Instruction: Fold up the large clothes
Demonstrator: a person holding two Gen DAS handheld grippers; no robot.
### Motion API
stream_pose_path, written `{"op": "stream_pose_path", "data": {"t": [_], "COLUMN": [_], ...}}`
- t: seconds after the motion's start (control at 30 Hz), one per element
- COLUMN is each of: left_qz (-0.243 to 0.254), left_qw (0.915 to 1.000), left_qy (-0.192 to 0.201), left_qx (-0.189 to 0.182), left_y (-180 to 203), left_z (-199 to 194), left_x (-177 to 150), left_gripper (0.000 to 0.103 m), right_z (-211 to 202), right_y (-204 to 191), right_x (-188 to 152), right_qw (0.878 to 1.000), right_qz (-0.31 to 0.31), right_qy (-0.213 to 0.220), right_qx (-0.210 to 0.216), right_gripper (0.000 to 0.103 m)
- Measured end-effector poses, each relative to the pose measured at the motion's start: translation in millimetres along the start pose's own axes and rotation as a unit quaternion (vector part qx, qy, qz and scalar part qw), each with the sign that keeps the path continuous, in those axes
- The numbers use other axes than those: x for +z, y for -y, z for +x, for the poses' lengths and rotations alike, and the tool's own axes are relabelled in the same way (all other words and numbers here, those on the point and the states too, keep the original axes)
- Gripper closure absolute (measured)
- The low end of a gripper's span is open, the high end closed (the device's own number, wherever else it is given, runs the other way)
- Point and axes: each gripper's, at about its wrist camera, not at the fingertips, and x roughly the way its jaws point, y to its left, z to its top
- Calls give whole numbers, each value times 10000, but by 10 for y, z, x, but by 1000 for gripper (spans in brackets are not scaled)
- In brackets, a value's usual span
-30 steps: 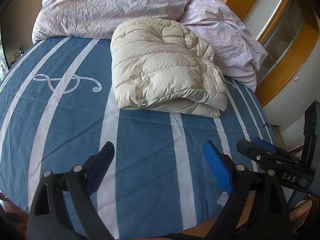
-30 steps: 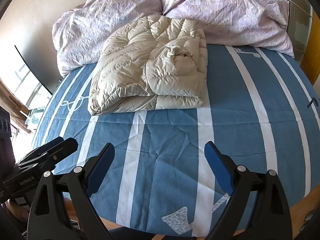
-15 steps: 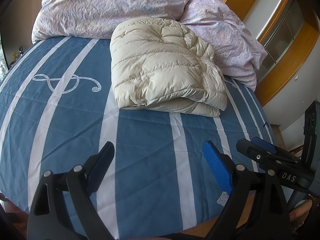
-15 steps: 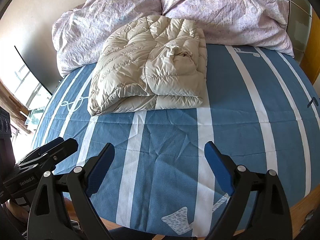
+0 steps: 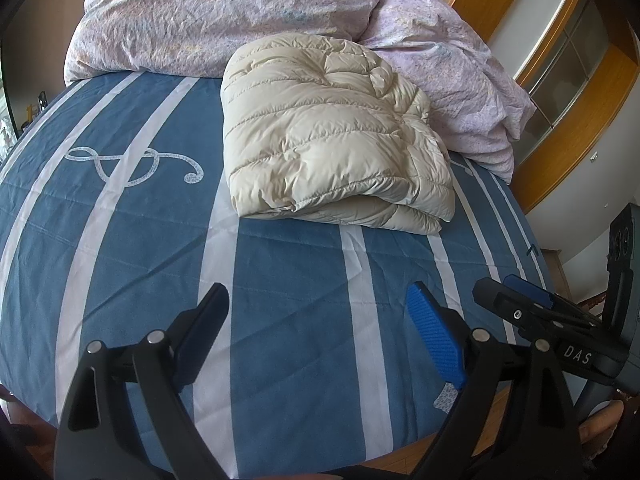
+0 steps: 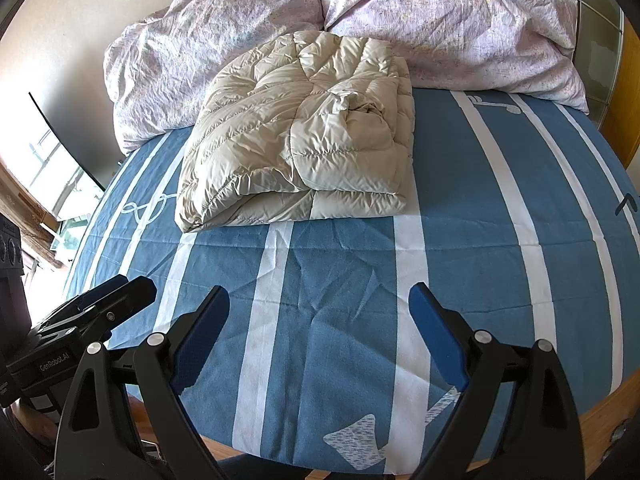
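Observation:
A cream puffer jacket [image 5: 332, 136] lies folded into a thick bundle on the blue striped bed [image 5: 160, 248], near the pillows. It also shows in the right wrist view [image 6: 304, 136]. My left gripper [image 5: 318, 312] is open and empty, held over the bed's near part, well short of the jacket. My right gripper [image 6: 320, 316] is open and empty too, also near the bed's front edge. Each gripper shows at the edge of the other's view: the right gripper [image 5: 520, 304] and the left gripper [image 6: 116, 292].
Two lilac floral pillows [image 6: 460, 24] lie against the wall behind the jacket. A wooden cabinet with glass doors [image 5: 568, 64] stands on the bed's right side. A dark screen [image 6: 68, 136] and a window are on the left. The bed's wooden front edge [image 6: 600, 412] is just below my grippers.

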Motion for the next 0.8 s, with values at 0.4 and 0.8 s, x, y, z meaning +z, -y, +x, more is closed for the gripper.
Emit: {"op": "stream_pose_path", "data": {"t": [0.4, 0.8], "left_qz": [-4, -13], "left_qw": [10000, 10000], "left_qy": [-7, -31], "left_qx": [12, 22], "left_y": [-9, -15], "left_z": [12, 47], "left_x": [7, 0], "left_gripper": [13, 13], "right_z": [7, 19], "right_y": [2, 15], "right_x": [-8, -6], "right_qw": [10000, 10000], "right_qz": [5, 19], "right_qy": [-10, -24], "right_qx": [3, 7], "right_gripper": [10, 10]}}
